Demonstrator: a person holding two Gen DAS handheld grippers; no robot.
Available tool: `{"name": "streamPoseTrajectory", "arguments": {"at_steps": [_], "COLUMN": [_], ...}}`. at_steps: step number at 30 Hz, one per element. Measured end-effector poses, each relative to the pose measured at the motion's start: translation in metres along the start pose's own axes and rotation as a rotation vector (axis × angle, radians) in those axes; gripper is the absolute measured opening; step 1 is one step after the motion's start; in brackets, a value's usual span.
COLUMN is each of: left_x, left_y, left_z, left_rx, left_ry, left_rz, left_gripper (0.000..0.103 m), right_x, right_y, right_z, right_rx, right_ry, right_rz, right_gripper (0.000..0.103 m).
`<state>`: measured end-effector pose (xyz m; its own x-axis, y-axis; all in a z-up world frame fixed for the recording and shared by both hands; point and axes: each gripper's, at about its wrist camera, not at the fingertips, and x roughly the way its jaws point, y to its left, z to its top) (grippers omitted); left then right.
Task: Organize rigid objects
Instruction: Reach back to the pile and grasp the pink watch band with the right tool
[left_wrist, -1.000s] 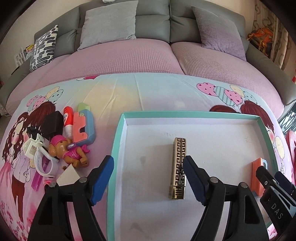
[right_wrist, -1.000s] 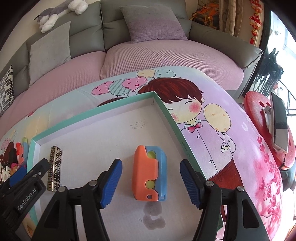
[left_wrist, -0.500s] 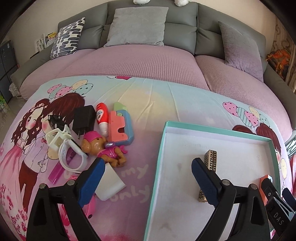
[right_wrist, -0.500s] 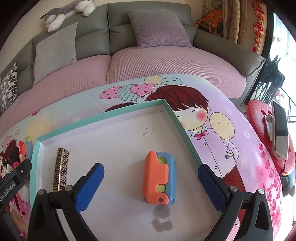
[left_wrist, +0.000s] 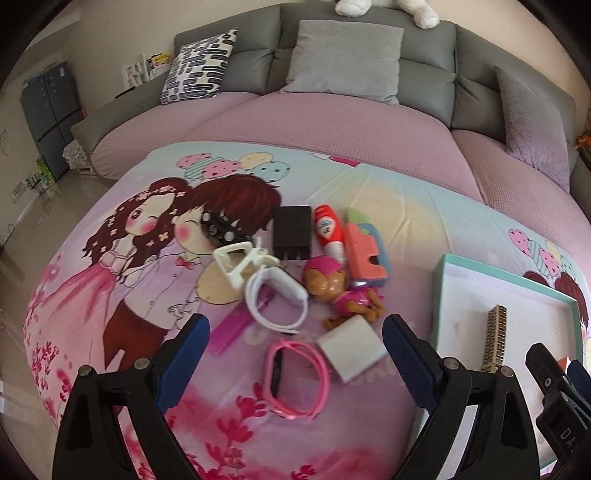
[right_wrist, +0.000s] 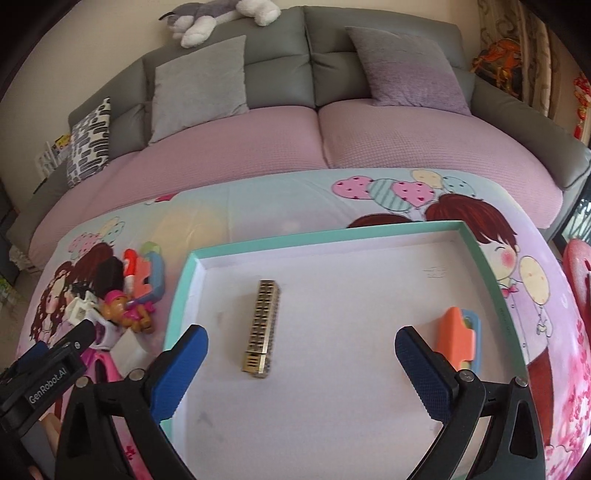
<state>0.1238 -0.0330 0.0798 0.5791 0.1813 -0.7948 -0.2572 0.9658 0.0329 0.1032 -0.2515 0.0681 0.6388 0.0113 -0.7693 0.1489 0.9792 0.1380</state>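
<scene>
Bearing "GenRobot.AI" lettering, left hand-held gripper gapes empty; right hand-held gripper too.

Both pictures are bright with soft daylight. The edges bend round and go dark in the corners. Things near the grippers look a little blurry.

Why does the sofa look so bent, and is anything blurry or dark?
Both wrist views are fisheye, so the sofa bows and the corners go black. Left wrist view: the pink watch looks slightly smeared. Right wrist view: soft daylight, the gold box is sharp with only a faint shadow.
</scene>
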Motion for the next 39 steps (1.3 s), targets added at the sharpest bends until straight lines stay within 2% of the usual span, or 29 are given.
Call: {"name": "streamPoseTrajectory", "arguments": {"at_steps": [2,9,18,27,39], "left_x": [0.001,0.004,0.025,0.039,0.046], "left_y": [0.016,0.063,0.103,0.135,0.15], "left_z": [0.001,-0.002,-0.009,-0.014,-0.017], "left_rx": [-0.024,-0.105,-0.171,-0.224,-0.21], "left_ry": [0.002,0.012,0.074,0.123,0.151], "left_rz": [0.016,0.026,0.019,0.021,0.004], "left_gripper": [0.095,0.095,0.095,0.095,0.095], "right_x": [0.001,0.005,0.013,0.02,0.036], "right_y": [0.012,0.045,0.085,0.134,0.176], "right_z": [-0.001,-0.008,-0.018,-0.032,-0.057], "right_rx": [-0.021,-0.084,-0.134,-0.217,-0.299], "right_ry": [0.004,0.025,0.058,0.083,0.155], "right_rz": [0.033,0.069,0.137,0.189,0.206], "right_gripper": [0.103,0.103,0.103,0.103,0.102]}}
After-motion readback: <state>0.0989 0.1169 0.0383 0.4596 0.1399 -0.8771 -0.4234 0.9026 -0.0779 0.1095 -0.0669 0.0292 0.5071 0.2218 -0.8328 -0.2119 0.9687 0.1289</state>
